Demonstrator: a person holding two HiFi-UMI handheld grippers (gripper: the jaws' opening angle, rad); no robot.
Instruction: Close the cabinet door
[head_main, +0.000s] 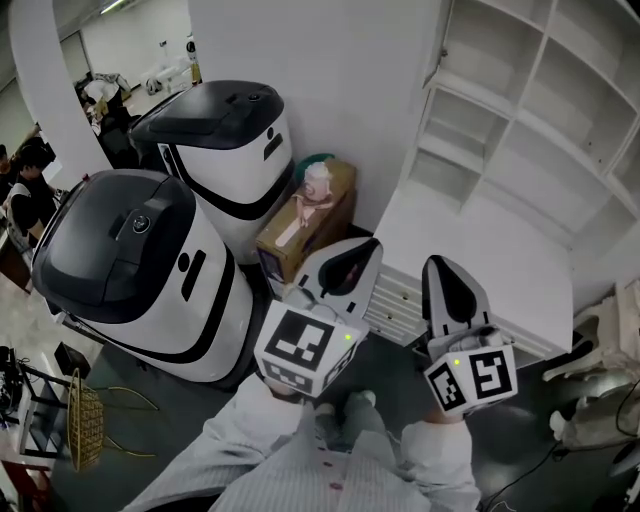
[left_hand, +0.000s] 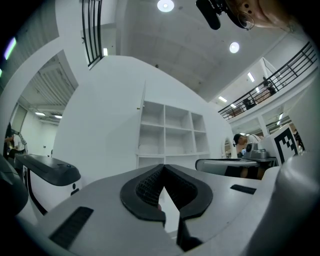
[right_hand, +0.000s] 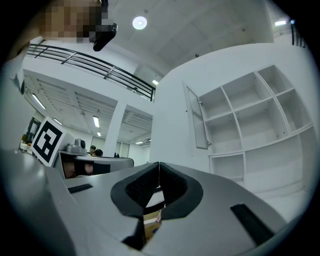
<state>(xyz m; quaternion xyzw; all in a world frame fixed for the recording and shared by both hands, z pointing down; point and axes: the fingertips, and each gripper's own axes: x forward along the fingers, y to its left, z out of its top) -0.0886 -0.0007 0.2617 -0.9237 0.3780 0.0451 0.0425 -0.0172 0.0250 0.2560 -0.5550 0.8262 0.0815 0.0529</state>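
Ahead, cabinet door open, beyond closed jaws

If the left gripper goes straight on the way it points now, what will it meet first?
The left gripper would most likely meet the white shelf cabinet, at a lower compartment beside the open cabinet door. Nothing shows in between, though depth is hard to judge.
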